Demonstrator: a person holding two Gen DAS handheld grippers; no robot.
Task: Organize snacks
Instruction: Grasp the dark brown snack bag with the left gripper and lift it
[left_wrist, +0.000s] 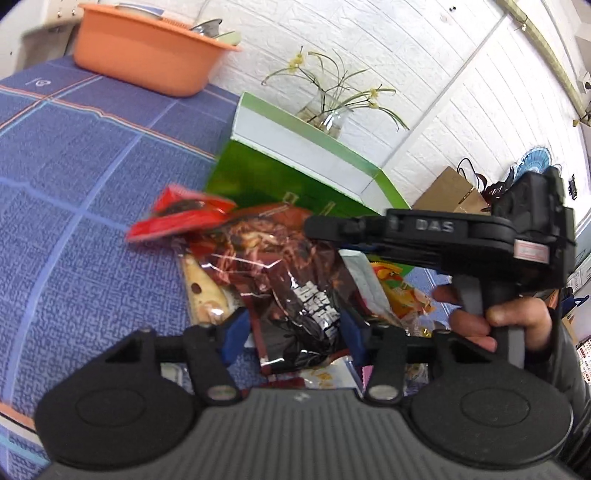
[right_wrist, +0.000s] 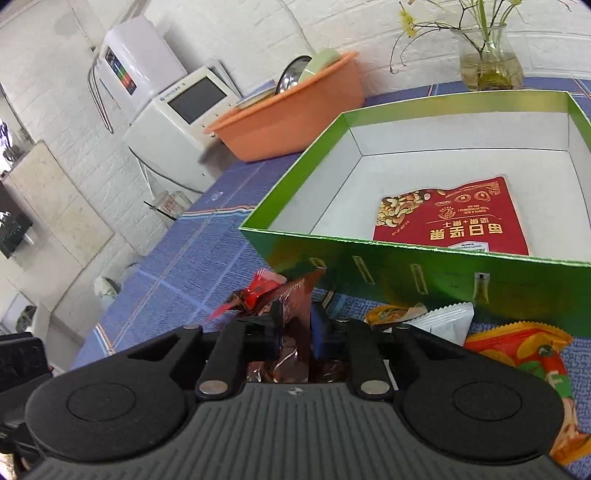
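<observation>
Now the right claw (right_wrist: 295, 328) pinches the brown bag (right_wrist: 295, 299) just short of the green box (right_wrist: 424, 258) ahead, the left claw (left_wrist: 293, 326) spread around it, so lift clear over the near wall before releasing.

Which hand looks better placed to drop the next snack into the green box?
The right. Its gripper is shut on the dark brown snack bag, just in front of the green box. The left gripper straddles the bag without pinching it.

Home kitchen, orange dish basin (right_wrist: 295, 118), countertop appliance (right_wrist: 173, 122), flower vase (right_wrist: 487, 62)
</observation>
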